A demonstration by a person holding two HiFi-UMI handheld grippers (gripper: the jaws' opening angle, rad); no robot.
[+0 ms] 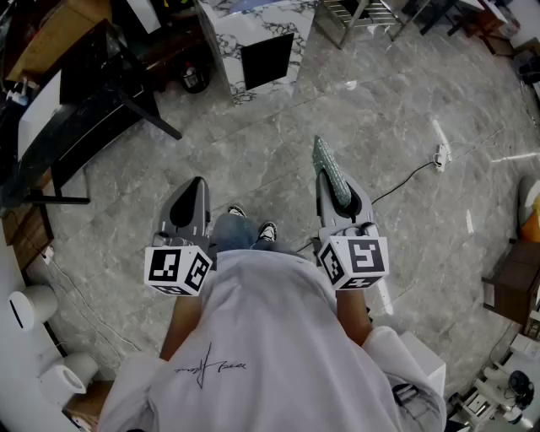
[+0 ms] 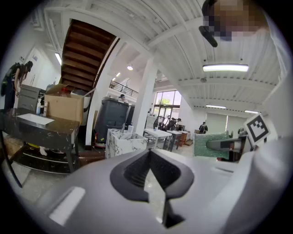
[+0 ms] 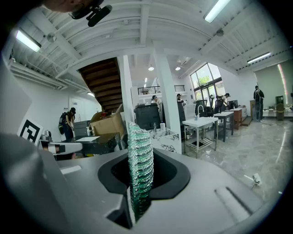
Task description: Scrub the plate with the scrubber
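No plate shows in any view. A green mesh scrubber [image 1: 331, 173] stands on edge between the jaws of my right gripper [image 1: 334, 192], which is shut on it. In the right gripper view the scrubber [image 3: 138, 167] rises out of the closed jaws of that gripper [image 3: 137, 183]. My left gripper [image 1: 194, 192] is held level beside it at waist height, shut and empty. Seen from the left gripper [image 2: 149, 157], its jaws meet with nothing between them, and the scrubber [image 2: 209, 144] shows off to the right.
I stand on a grey marble floor [image 1: 278, 143]. A marble-patterned counter [image 1: 253, 42] is ahead, a dark table [image 1: 76, 110] at the left, a steel rack [image 1: 359, 13] far ahead. A cable with a power strip [image 1: 439, 154] lies at the right.
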